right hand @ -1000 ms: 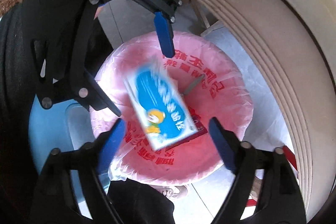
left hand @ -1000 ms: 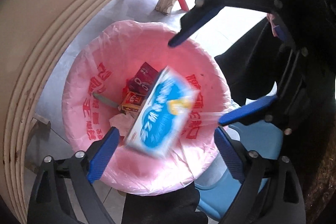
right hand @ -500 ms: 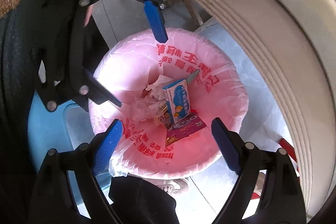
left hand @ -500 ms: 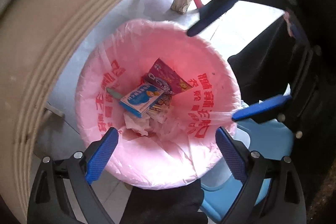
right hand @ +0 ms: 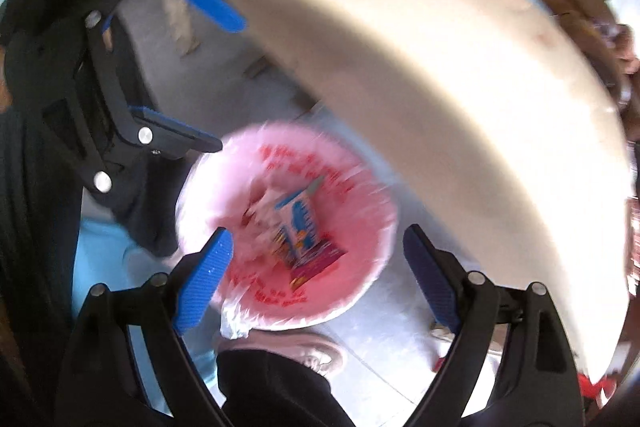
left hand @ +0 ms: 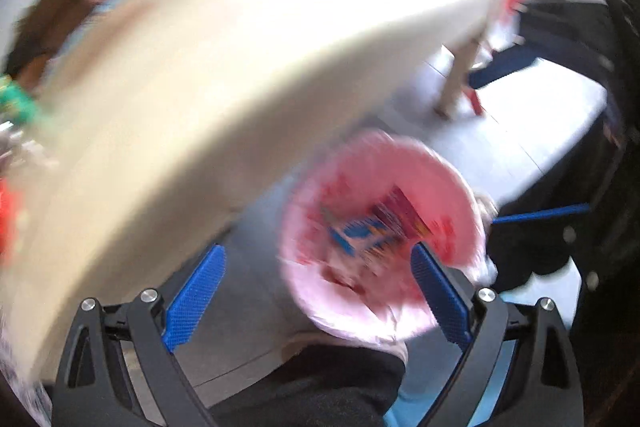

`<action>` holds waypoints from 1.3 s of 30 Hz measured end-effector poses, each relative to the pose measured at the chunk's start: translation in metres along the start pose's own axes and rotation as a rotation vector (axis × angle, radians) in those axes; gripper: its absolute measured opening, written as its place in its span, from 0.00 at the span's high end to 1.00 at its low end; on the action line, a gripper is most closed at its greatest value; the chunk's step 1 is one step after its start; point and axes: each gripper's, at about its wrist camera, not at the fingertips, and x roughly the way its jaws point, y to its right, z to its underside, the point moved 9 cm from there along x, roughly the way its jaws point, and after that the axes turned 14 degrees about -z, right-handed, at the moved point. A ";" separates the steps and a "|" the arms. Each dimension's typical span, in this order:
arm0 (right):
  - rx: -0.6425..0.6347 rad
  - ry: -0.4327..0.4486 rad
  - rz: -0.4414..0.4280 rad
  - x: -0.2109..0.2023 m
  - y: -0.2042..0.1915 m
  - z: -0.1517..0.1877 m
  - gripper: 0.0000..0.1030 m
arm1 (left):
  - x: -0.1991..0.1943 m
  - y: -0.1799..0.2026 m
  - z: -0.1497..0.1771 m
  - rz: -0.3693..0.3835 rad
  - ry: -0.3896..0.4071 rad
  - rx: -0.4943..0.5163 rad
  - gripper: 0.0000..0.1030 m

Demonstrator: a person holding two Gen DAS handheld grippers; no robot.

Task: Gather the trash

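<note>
A bin lined with a pink bag (left hand: 452, 179) stands on the floor beside the table; it also shows in the right wrist view (right hand: 360, 263). A blue and white box (right hand: 298, 223) lies inside it on red wrappers (right hand: 316, 263) and crumpled paper. My left gripper (left hand: 316, 291) is open and empty above the bin's left side. My right gripper (right hand: 316, 269) is open and empty above the bin. Both views are blurred by motion.
The cream round table edge (left hand: 200, 87) (right hand: 460, 87) curves close above the bin. A pale blue stool (right hand: 104, 267) stands by the bin. The person's dark trouser leg (right hand: 272, 387) and shoe (right hand: 316, 351) are below. More trash (left hand: 16, 107) lies on the table.
The blue box fell from between the grippers into the bin and lies there. Both grippers have since risen and swung toward the table, so the tabletop comes into view.
</note>
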 end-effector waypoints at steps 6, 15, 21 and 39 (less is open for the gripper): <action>0.094 0.179 0.125 -0.074 -0.007 -0.027 0.11 | -0.067 -0.034 -0.019 -0.074 0.111 -0.242 0.08; 0.273 0.422 0.282 -0.190 -0.027 -0.043 0.06 | -0.176 -0.098 -0.031 -0.292 0.236 -0.527 0.07; 0.396 0.532 0.355 -0.250 -0.032 -0.043 0.06 | -0.243 -0.112 -0.036 -0.352 0.326 -0.619 0.07; 0.484 0.666 0.531 -0.340 -0.052 -0.018 0.06 | -0.330 -0.077 -0.040 -0.340 0.429 -0.648 0.07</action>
